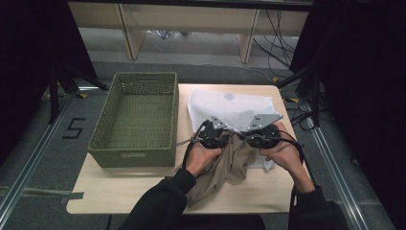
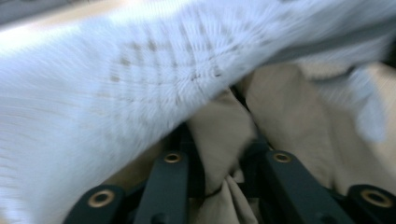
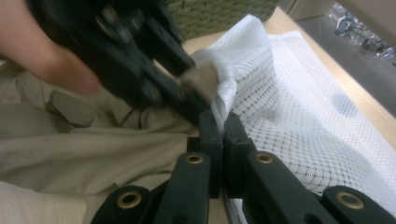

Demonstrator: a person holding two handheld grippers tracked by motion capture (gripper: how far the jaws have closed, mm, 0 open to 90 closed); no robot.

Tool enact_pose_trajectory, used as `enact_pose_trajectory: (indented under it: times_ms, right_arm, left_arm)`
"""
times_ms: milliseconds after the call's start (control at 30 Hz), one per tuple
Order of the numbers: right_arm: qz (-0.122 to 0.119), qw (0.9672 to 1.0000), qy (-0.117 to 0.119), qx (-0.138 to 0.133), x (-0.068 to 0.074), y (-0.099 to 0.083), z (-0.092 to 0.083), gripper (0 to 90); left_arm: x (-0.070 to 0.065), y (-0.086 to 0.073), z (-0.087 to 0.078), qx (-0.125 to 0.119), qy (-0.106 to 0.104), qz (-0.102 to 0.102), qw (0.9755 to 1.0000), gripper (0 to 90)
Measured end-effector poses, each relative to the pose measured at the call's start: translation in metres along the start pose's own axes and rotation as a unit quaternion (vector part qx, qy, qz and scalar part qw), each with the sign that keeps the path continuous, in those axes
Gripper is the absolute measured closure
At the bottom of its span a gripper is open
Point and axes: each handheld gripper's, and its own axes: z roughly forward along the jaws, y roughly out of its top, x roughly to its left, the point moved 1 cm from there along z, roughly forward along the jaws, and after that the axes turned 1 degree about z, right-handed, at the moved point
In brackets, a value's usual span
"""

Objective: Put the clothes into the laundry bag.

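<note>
Beige cloth [image 2: 219,140] sits bunched between my left claw [image 1: 214,136], which pinches it, just under the white mesh bag [image 3: 299,107] held by my closed right claw [image 3: 219,140]. Risk as I judge it: cloth snags the bag's edge and drags the mesh from my right grip.

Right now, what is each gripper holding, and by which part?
Left gripper: a bunched fold of the beige garment. Right gripper: the edge of the white mesh bag by its opening.

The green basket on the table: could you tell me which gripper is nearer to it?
Left. The left gripper works just beside the green basket's right wall; the right gripper lies farther right, over the white mesh bag.
</note>
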Motion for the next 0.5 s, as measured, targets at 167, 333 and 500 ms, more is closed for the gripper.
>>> enact_pose_trajectory:
  times_ms: [167,333,500]
  right_arm:
    - [0.008,0.9998,0.008,0.016,0.002,-0.011,0.007,89.9]
    - [0.003,0.9998,0.009,0.017,0.001,-0.014,0.007,90.0]
    - [0.011,0.9999,0.003,0.013,0.004,-0.014,0.005,89.9]
  left_arm:
    - [0.008,-0.01,0.005,0.017,-0.008,-0.008,0.9998,61.9]
    - [0.005,-0.012,-0.025,0.024,-0.009,0.01,0.9996,37.7]
    - [0.002,-0.026,-0.055,0.036,0.004,0.042,0.9985,20.8]
